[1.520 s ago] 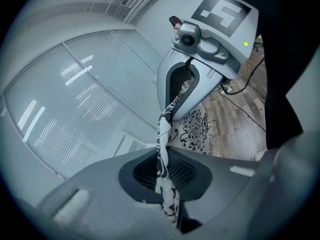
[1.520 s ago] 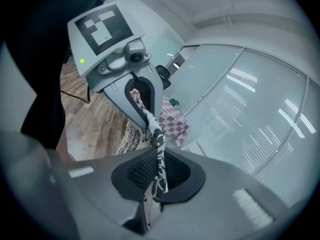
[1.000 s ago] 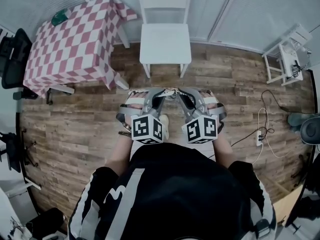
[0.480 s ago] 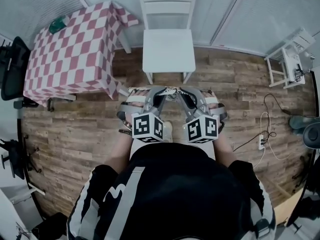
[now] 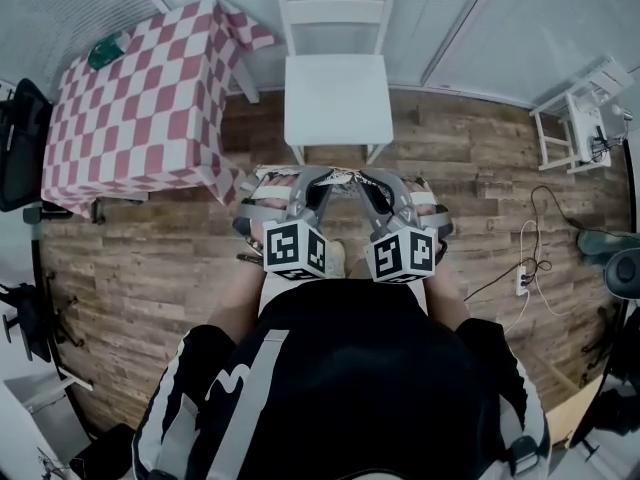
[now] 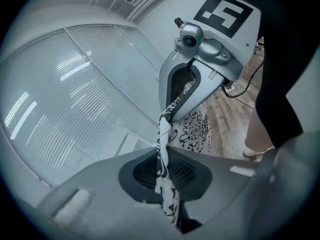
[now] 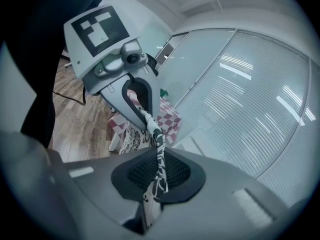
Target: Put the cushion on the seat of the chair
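Note:
The white wooden chair [image 5: 337,96] stands ahead at the top middle of the head view, its seat bare. I hold a white cushion with a black flower print [image 5: 338,177] by its upper edge, low in front of my body. My left gripper [image 5: 318,184] is shut on that edge, and the fabric [image 6: 197,131] runs between its jaws [image 6: 162,176]. The right gripper [image 5: 362,184] is shut on the same edge a little to the right, fabric pinched in its jaws [image 7: 158,176]. Most of the cushion hangs hidden under the grippers.
A table with a red-and-white checked cloth [image 5: 140,98] stands left of the chair, a green thing [image 5: 105,50] at its far corner. A black office chair [image 5: 20,138] is at the far left. A small white stand [image 5: 580,108] and a power strip with cables [image 5: 520,278] lie to the right.
Both grippers and the cushion have moved forward together toward the chair, which now looks nearer and larger. Both grips are unchanged.

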{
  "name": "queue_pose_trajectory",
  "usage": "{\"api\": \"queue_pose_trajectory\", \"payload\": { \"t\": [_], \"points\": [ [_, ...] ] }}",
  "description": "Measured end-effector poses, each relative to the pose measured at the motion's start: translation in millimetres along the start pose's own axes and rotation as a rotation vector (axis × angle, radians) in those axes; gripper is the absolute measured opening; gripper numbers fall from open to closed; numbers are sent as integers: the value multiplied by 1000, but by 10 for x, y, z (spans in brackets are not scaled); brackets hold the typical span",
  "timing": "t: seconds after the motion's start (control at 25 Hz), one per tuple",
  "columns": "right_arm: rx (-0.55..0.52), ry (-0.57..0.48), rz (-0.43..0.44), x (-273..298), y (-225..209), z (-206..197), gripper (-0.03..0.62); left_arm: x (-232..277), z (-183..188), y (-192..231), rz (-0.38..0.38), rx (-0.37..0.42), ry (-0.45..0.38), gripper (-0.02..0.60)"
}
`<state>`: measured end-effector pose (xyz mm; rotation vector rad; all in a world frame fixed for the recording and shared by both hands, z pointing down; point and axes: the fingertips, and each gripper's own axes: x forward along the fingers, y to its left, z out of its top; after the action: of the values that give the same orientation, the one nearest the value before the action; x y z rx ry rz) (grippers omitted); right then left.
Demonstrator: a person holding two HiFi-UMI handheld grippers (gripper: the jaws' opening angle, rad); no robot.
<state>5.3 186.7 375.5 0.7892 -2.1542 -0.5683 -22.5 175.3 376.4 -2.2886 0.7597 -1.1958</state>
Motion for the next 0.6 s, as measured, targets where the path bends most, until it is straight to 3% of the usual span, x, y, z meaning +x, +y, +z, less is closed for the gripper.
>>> {"api": "queue_pose_trajectory", "payload": {
  "t": [0.6],
  "points": [
    [-14,-12,22,155,-96,-37,17,129,-72,86,4,-14,16,15]
  ]
}}
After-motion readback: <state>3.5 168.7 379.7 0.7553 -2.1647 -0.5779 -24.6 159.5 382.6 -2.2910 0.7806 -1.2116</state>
